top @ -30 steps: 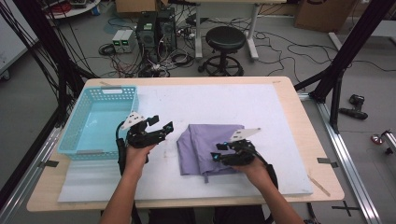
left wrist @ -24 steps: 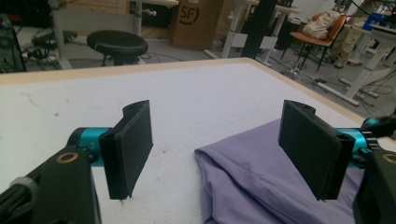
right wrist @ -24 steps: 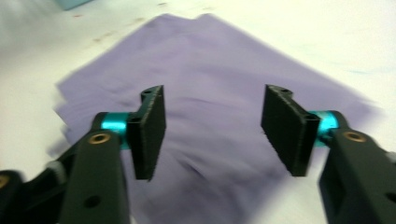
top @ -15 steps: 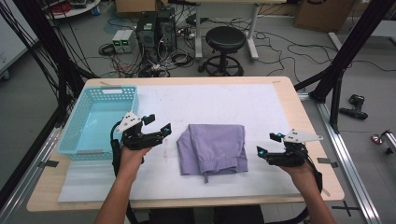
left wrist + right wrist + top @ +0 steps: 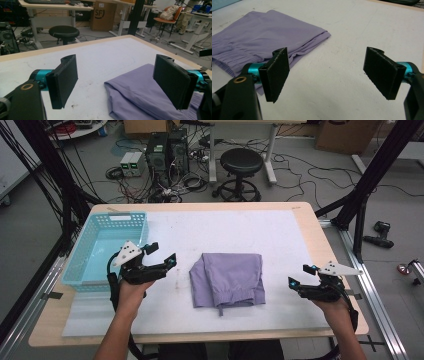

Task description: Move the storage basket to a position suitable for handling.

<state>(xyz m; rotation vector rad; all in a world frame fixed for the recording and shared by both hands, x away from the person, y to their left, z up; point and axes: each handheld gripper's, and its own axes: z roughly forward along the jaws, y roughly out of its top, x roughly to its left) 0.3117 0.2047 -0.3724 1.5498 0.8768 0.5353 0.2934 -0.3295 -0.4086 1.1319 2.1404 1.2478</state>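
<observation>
A folded purple garment (image 5: 229,279) lies flat in the middle of the white mat (image 5: 225,227). My left gripper (image 5: 164,254) hovers to its left, open, its jaws just having opened wider with nothing between them. In the left gripper view the left gripper (image 5: 117,82) looks over the garment's corner (image 5: 150,95) without touching it. My right gripper (image 5: 300,275) is well off to the right of the cloth near the table edge, open after its jaws have just been opening. In the right gripper view the right gripper (image 5: 332,75) frames bare mat, with the garment (image 5: 262,40) to its left.
A light blue mesh basket (image 5: 120,215) stands at the mat's far left corner, just behind my left hand. A black stool (image 5: 241,162), computer towers and cables lie on the floor beyond the table. Black frame posts (image 5: 365,195) rise at the right.
My right hand let go of the garment's right edge and swung right to the table's edge, jaws opening. My left hand drew back slightly left and up from the cloth.
</observation>
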